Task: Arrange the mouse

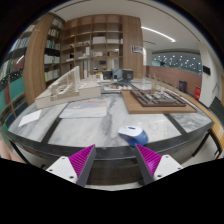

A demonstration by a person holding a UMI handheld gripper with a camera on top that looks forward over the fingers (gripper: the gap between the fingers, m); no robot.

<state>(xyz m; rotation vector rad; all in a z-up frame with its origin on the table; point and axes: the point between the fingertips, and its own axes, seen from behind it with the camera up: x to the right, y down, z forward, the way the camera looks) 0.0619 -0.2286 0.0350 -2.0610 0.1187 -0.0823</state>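
Note:
A blue and white mouse [133, 133] lies on the grey marbled table [100, 128] near its front edge, just ahead of my right finger. My gripper [113, 158] is open and empty, its two magenta pads [84, 160] spread wide apart above the table's front edge. The mouse is beyond the fingertips, not between them.
A white mouse mat or sheet [82, 109] lies left of centre on the table. Papers [30, 116] lie at the far left. Architectural models [155, 97] stand on tables behind. Shelving [95, 45] fills the back wall.

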